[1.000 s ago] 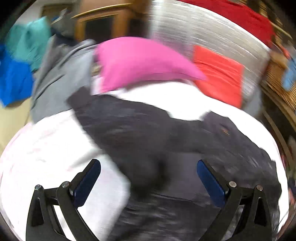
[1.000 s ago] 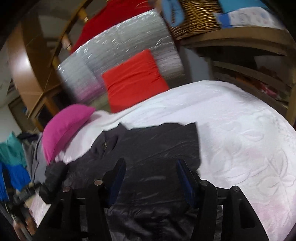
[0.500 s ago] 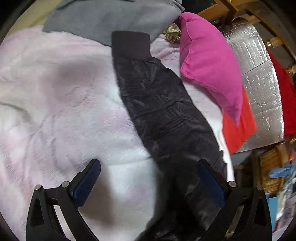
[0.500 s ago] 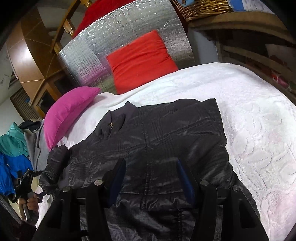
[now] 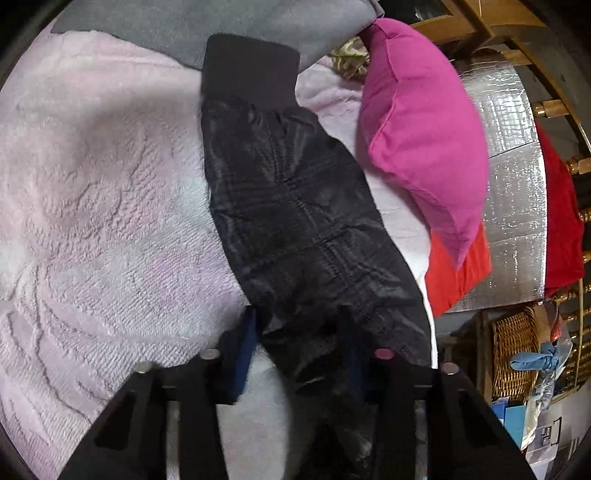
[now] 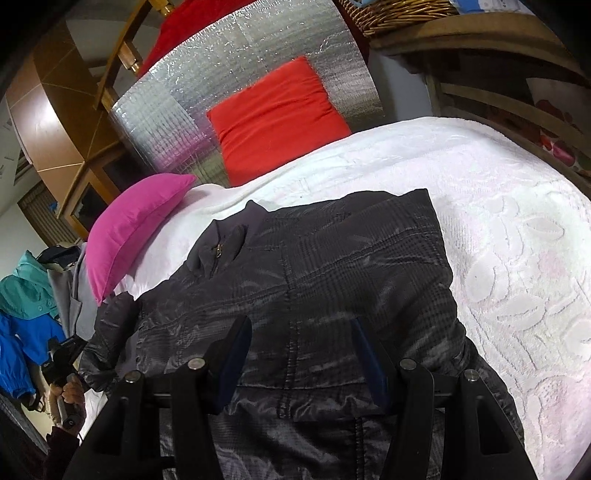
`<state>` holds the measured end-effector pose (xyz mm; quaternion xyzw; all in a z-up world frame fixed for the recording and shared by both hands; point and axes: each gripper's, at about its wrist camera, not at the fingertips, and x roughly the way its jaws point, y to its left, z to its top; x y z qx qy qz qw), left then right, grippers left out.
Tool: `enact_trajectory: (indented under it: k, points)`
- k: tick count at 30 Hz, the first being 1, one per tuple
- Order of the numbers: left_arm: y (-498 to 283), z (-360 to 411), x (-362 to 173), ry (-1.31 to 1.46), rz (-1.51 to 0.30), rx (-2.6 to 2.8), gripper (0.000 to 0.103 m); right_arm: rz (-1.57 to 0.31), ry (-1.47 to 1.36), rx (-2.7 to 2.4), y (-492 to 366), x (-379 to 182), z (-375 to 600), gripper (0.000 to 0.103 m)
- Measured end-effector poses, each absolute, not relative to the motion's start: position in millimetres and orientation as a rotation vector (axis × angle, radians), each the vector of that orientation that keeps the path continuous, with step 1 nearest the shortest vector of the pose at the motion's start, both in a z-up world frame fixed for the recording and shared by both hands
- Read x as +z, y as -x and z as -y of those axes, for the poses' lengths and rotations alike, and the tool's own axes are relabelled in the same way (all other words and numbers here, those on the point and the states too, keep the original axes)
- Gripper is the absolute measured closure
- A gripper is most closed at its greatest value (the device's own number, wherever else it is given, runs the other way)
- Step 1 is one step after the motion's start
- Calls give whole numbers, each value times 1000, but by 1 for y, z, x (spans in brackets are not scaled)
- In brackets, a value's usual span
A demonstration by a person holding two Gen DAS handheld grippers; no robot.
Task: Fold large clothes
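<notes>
now the jacket [image 6: 332, 280] lay spread on the white bedspread [image 6: 517, 229], collar toward the pink pillow [image 6: 136, 225] and the red cushion [image 6: 273, 114] that leaned on a silver panel [image 6: 236, 85]. its near hem ran under the right gripper [image 6: 301, 332], whose jaws stood partly apart over the dark fabric; i could not tell whether the pads touched it.

in the left wrist view one sleeve [image 5: 291, 206] stretched away across the bedspread [image 5: 92, 221], its plain cuff [image 5: 251, 70] lying over the edge of a grey garment [image 5: 207, 26]. the pink pillow [image 5: 424, 125] sat just beside the sleeve, with the red cushion [image 5: 458, 269] behind it. the left gripper [image 5: 297, 321] sat at the near end of the sleeve. its jaws had just been closing, and a fold of sleeve fabric was bunched between them, though whether the pads were pressing on it i could not tell.

at the left edge of the right wrist view a hand [image 6: 70, 395] held a black handle beside the bed, near blue and teal clothes [image 6: 22, 306]. a wicker basket [image 5: 513, 350] stood beyond the foot of the silver panel.
</notes>
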<state>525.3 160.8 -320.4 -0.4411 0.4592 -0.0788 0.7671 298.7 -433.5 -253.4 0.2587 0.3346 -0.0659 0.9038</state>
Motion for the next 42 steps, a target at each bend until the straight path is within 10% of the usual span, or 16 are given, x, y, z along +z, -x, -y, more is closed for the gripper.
enact_trajectory:
  k: [6, 18, 31, 39, 42]
  points:
    - [-519, -158, -291, 887, -906, -165, 92, -678, -545, -148, -296, -249, 437, 42]
    - [-474, -67, -206, 678, -766, -372, 94, -634, -606, -176, -285, -237, 452, 42]
    - [-438, 23, -280, 573, -1063, -395, 93, -631, -741, -195, -274, -241, 476, 42]
    - [-405, -40, -251, 684, -995, -371, 36, -671, -836, -158, -277, -250, 486, 32]
    - [-400, -66, -239, 735, -960, -340, 33, -696, -845, -136, -282, -255, 486, 32]
